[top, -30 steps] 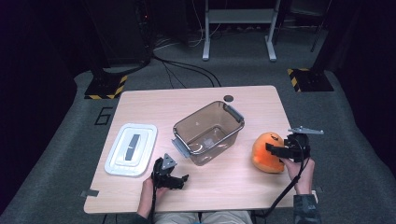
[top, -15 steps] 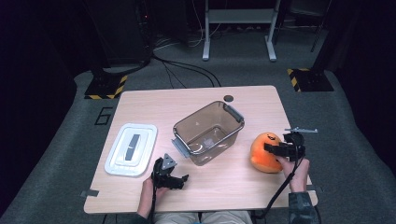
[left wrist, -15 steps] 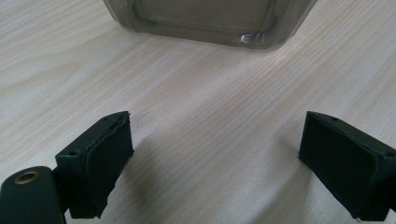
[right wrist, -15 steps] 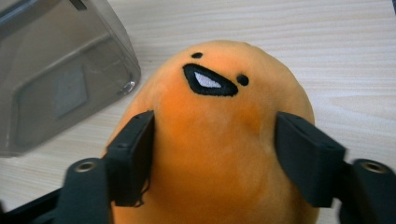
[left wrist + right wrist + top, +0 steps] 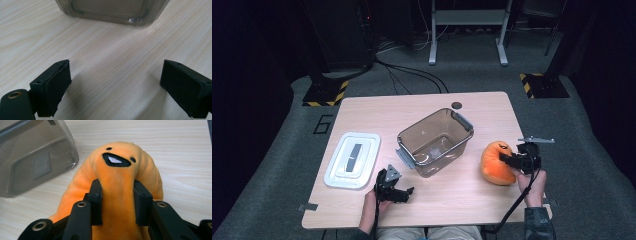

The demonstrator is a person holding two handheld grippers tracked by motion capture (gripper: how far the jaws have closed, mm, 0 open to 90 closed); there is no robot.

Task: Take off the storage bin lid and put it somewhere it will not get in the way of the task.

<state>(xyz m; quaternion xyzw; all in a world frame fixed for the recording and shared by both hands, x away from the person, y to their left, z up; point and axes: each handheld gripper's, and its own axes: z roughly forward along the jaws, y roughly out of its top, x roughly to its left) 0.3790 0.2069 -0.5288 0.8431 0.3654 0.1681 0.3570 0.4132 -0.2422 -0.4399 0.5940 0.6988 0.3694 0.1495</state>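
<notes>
Item: soft orange plush toy with a stitched black mouth (image 5: 117, 177) — lies on the pale wooden table (image 5: 472, 200), just right of the clear smoky plastic bin (image 5: 435, 141), apart from it, not inside it.

Right gripper (image 5: 117, 202): its jaws have just been closing and now pinch a ridge of plush between the black pads; fabric bulges above the pinch. Seen from above, the gripper (image 5: 511, 161) sits at the toy's (image 5: 497, 162) far side from the bin.

Left gripper (image 5: 115, 85): jaws wide, nothing between them, bare wood beneath; it (image 5: 398, 191) rests in front of the bin, near its front corner (image 5: 135, 21).

Bin: open-topped, empty, grey handles at each end. White flat rectangular lid (image 5: 352, 159): left of the bin, well apart.

Risks, as judged: the grip takes only a fold of soft fabric — on lifting, the plush may slip free or sag and catch the bin's rim. The light bin is unsteadied and could slide if nudged.
</notes>
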